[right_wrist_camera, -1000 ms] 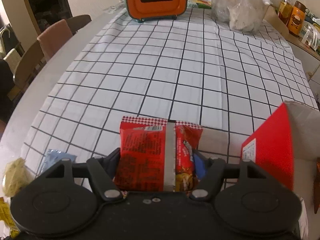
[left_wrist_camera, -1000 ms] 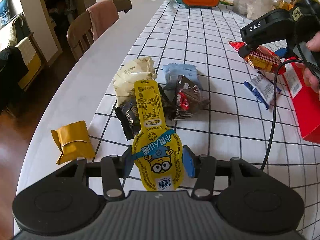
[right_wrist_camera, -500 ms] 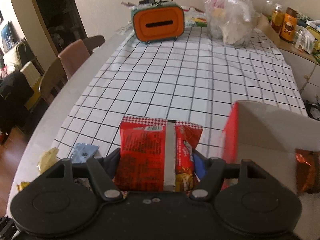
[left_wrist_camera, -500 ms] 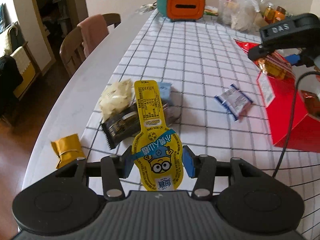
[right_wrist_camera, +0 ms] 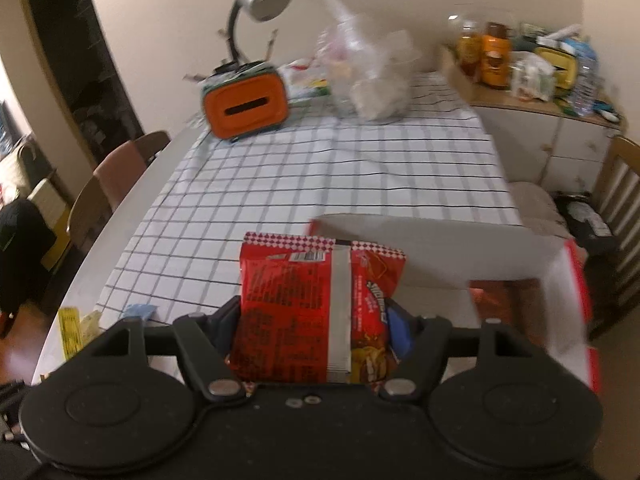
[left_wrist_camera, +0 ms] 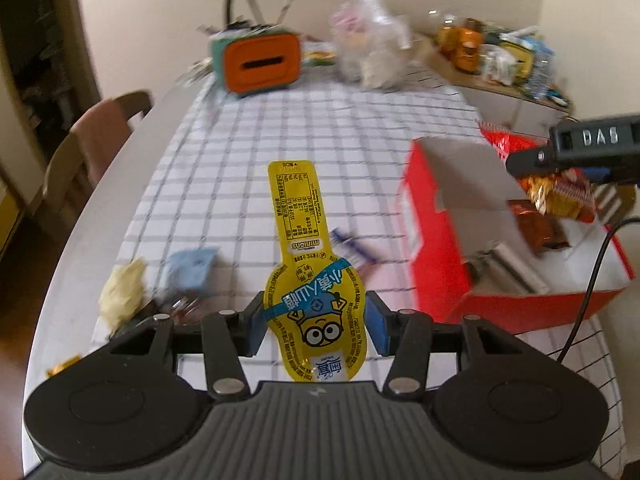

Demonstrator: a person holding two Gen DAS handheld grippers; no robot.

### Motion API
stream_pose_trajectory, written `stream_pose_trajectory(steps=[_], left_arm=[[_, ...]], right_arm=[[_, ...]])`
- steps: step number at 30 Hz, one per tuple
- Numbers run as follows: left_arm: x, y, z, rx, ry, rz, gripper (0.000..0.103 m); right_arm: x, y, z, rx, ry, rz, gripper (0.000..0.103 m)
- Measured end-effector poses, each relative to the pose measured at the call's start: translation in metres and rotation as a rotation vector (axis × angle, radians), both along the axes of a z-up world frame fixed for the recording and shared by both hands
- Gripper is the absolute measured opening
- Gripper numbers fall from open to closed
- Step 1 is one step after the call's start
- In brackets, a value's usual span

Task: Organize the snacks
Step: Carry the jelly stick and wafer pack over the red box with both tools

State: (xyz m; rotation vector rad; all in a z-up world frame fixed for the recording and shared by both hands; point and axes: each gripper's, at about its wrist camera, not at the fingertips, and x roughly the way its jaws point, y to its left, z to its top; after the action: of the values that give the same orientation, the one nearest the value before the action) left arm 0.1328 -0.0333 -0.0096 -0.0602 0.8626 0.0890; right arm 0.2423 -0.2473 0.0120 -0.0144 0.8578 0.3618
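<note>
My left gripper is shut on a yellow Minions jelly pouch, held above the checked tablecloth. To its right stands an open red box with brown packets inside. My right gripper is shut on a red snack bag and hangs over the red box. In the left wrist view the right gripper holds that red bag above the box. Loose snacks lie at the left: a cream packet, a light blue packet, a blue-and-white packet.
An orange tissue box and a clear plastic bag stand at the table's far end, with a desk lamp. Chairs line the left edge. A sideboard with jars is at the right. A black cable crosses the box.
Both grippers rose and swung right toward the red box, each keeping its snack. The loose snack pile slid to the lower left of the left wrist view.
</note>
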Motion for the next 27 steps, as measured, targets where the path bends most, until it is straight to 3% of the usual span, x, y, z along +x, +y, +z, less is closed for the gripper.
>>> stream_pose_trajectory(steps=[6, 14, 27], left_arm=[[0.022, -0.042, 0.009, 0.023, -0.012, -0.081, 0.050], [0.058, -0.090, 0.009, 0.030, 0.031, -0.174, 0.050], [0.127, -0.151, -0.022, 0.058, 0.173, -0.249, 0.050]], right_arm=[[-0.009, -0.051, 0.001, 0.002, -0.010, -0.061, 0.071], [-0.011, -0.100, -0.011, -0.024, 0.001, -0.117, 0.071], [-0.003, -0.129, -0.042, -0.108, 0.016, -0.088, 0.071]])
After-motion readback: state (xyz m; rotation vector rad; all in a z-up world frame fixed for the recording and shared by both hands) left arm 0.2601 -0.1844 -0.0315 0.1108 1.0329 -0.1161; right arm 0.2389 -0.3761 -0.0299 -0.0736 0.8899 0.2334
